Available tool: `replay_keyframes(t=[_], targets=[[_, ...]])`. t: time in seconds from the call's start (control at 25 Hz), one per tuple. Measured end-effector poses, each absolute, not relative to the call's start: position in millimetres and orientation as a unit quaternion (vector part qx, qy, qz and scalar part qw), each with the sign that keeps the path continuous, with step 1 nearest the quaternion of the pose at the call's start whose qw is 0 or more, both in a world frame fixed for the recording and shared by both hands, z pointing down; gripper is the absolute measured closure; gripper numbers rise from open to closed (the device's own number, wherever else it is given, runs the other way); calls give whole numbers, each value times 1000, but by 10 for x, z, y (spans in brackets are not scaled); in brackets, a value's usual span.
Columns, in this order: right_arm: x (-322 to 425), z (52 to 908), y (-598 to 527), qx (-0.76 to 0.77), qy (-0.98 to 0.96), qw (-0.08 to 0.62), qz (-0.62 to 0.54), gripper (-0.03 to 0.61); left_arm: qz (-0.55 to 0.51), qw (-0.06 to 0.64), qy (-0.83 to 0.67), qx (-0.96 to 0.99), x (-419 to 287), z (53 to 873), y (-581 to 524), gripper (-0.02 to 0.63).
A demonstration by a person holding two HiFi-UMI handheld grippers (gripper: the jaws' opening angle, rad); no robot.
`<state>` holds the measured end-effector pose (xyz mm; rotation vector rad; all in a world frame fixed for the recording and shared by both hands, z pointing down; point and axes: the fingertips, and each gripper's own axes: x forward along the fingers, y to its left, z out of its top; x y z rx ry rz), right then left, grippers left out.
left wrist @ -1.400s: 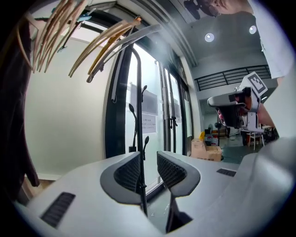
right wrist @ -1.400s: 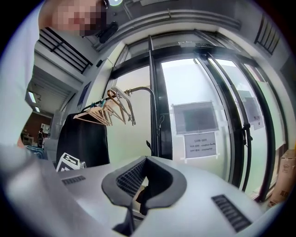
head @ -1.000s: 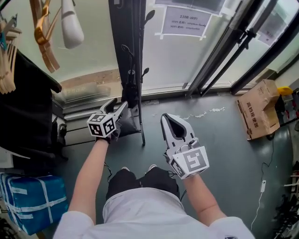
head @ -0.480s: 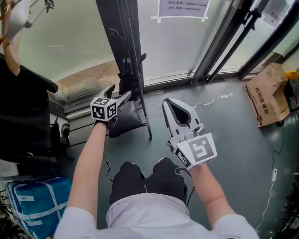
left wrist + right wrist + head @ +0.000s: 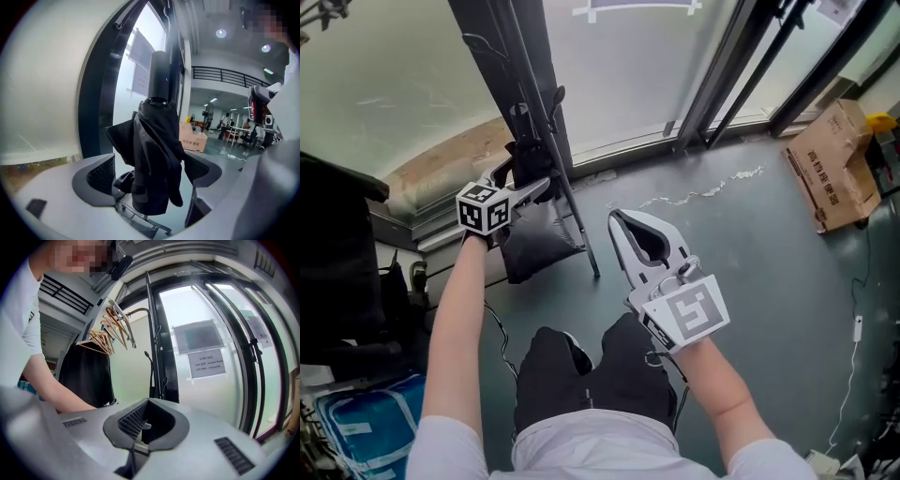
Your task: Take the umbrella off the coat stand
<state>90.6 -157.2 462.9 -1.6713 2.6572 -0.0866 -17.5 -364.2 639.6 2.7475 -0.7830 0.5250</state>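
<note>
In the head view, the left gripper [image 5: 523, 184] reaches to the far left, its jaws set on either side of the black folded fabric umbrella [image 5: 530, 161]. The umbrella hangs against the slim black metal coat stand [image 5: 546, 112]. The approach from the near side looks meant to take the umbrella by its body before lifting it clear of its hook. The right gripper [image 5: 627, 223] sits apart over the dark grey floor [image 5: 741, 272], to the right of the stand and nearer the person. A brown cardboard box [image 5: 832, 173] lies at the far right, well out of the way. A black hanging garment [image 5: 337, 253] crowds the left side.

In the left gripper view, the jaws stand wide and the umbrella [image 5: 154, 154] hangs between their ribbed pads [image 5: 102, 174]. The pads look not yet pressed into the cloth. The umbrella's dark cylindrical upper part [image 5: 159, 75] rises against the stand's upright, which could snag a sideways pull.

In the right gripper view, the right gripper [image 5: 149, 420] has its jaws together on nothing, probably kept in reserve. Beyond it stand the coat stand [image 5: 157, 357], pale wooden hangers [image 5: 105, 336] over the black garment [image 5: 89, 376], and a white paper notice [image 5: 206, 363] on the glass.
</note>
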Motion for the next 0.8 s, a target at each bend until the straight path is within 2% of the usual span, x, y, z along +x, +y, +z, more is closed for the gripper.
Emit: replay_keyframes(t=[0.24, 0.44, 0.72, 0.8], targets=[[856, 4838, -1597, -526, 850, -9, -28, 560, 189, 102, -242, 946, -41, 6667, -3689, 160], [818, 5065, -1650, -516, 856, -17, -36, 560, 107, 102, -209, 967, 76, 6421, -3740, 158], [710, 5264, -1709, -511, 858, -8, -51, 560, 69, 112, -178, 975, 193, 6422, -3723, 169], [694, 5259, -1705, -510, 859, -5, -50, 560, 60, 115, -175, 976, 196, 6429, -3683, 284]])
